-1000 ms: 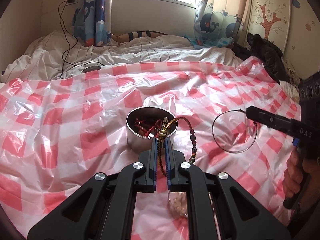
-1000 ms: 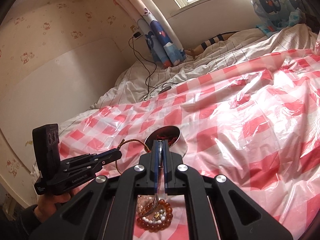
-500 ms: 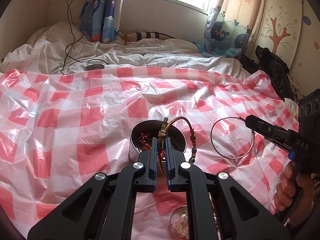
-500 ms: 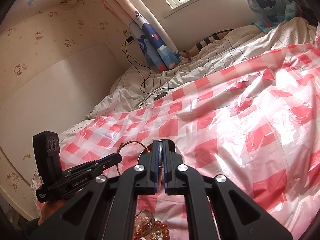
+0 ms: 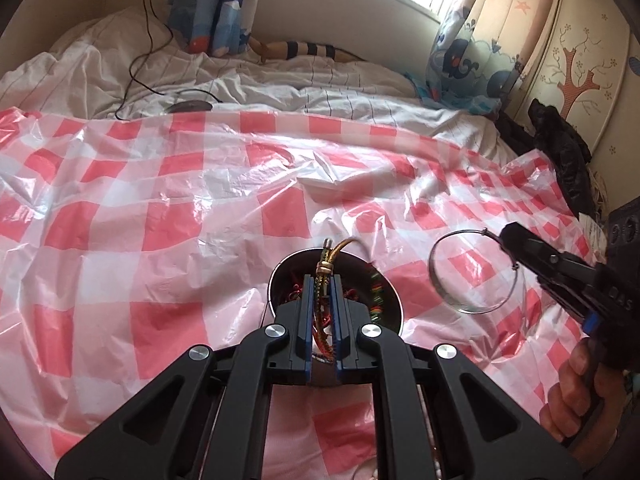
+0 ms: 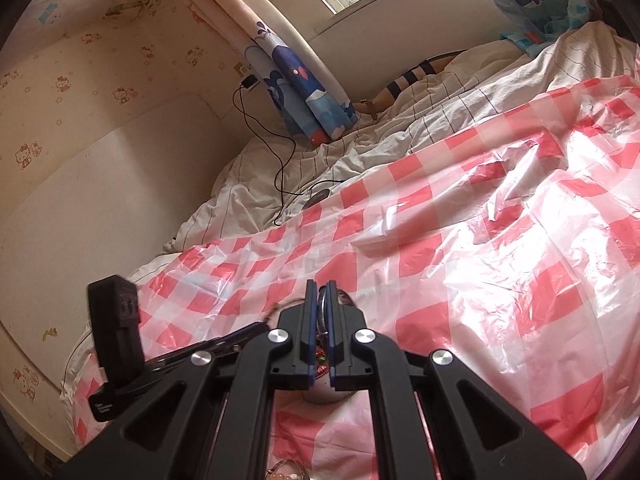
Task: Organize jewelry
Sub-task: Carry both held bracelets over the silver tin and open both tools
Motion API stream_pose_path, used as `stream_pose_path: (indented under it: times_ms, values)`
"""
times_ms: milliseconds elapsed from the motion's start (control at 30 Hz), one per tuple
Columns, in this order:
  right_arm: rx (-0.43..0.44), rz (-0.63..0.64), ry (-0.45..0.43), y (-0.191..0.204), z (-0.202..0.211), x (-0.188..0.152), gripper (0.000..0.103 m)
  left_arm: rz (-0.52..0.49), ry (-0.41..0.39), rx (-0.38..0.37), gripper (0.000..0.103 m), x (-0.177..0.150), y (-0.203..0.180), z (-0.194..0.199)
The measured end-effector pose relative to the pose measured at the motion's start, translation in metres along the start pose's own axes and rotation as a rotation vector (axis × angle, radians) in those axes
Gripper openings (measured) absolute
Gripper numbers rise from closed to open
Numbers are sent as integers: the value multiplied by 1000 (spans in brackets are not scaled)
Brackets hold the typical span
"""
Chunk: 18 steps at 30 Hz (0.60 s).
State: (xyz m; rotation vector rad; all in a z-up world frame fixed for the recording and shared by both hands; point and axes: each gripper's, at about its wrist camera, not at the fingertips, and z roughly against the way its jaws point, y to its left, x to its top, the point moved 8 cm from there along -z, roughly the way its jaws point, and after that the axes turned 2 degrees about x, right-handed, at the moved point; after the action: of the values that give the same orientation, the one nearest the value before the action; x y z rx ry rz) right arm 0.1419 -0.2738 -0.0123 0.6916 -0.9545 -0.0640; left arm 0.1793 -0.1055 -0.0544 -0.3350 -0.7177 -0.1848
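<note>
Your left hand-held gripper [image 5: 323, 280] pinched a braided gold-and-brown cord bracelet [image 5: 325, 270] right over the round steel bowl [image 5: 394, 304] on the checked-plastic-covered bed [image 5: 160, 208]. Your right hand-held gripper [image 5: 505, 238] pinched a thin silver wire hoop [image 5: 440, 292] beside it. Depositing looked underway; next, release over the bowl.
</note>
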Motion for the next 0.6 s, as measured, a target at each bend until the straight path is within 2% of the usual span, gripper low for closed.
stream_pose_path:
  times_ms: [67, 133, 167, 200, 333, 367, 433, 533, 600]
  values:
    - [8, 3, -6, 2, 0, 2, 5, -13, 29, 18, 8, -1, -1, -10]
    - [19, 7, -7, 5, -1, 4, 5, -13, 50, 20, 18, -3, -1, -13]
    - [20, 12, -6, 6, -2, 5, 5, -11, 56, 37, 29, -4, 0, -13]
    - [13, 17, 1, 5, -3, 5, 5, -9, 50, 48, 32, -4, 3, -12]
    - [-85, 39, 169, -14, -20, -12, 7, 0, 30, 47, 35, 2, 6, -3]
    - [-113, 46, 226, -21, -24, -22, 27, 2, 26, 44, 37, 3, 6, -1]
    - [-177, 69, 291, -33, -28, -37, 57, 3, 21, 41, 39, 5, 6, 1]
    - [-261, 156, 350, -38, -36, -53, 57, 7, 17, 36, 41, 6, 6, 4]
    - [-288, 200, 358, -37, -41, -60, 54, 8, 16, 35, 42, 6, 6, 5]
